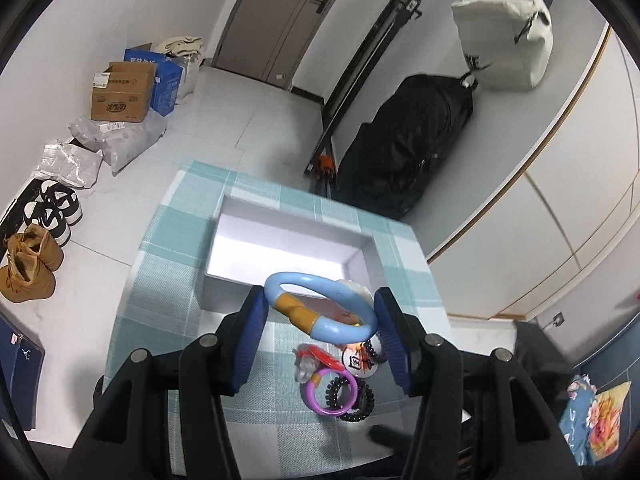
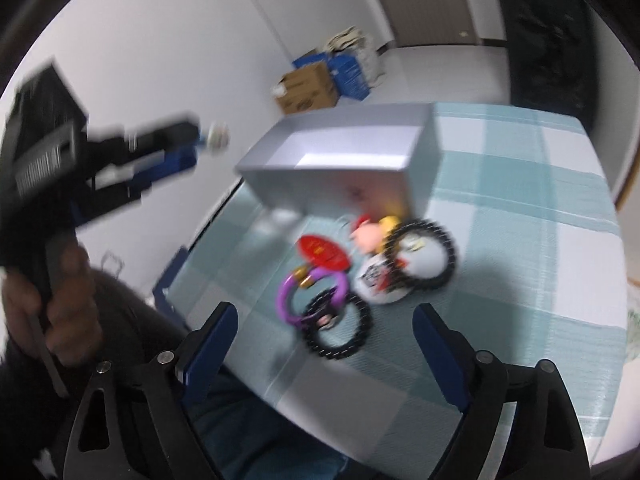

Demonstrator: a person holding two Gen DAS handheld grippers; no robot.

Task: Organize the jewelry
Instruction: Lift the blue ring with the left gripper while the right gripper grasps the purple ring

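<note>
The left gripper (image 1: 322,320) is clamped on a light blue bangle (image 1: 320,306) with a mustard-yellow section, its blue pads (image 1: 256,320) pressing the ring from both sides at a partway opening. In the left wrist view the bangle hangs at centre frame, above the near edge of an open white box (image 1: 224,240) that sits on a teal checked tablecloth (image 1: 168,280).

The right gripper (image 2: 324,340) stands wide apart with nothing between its pads (image 2: 208,344). Just beyond it, in the middle of the right wrist view, the remaining pieces lie in a loose cluster on the cloth: a purple bangle (image 2: 286,292) overlapping a black beaded bracelet (image 2: 352,340), a red oval piece (image 2: 322,252), a round white badge (image 2: 380,284) under a second black beaded bracelet (image 2: 440,248), and a small pink and yellow trinket (image 2: 372,232) beside the box wall. At the left of that blurred view a hand (image 2: 52,308) grips the left tool's handle.
</note>
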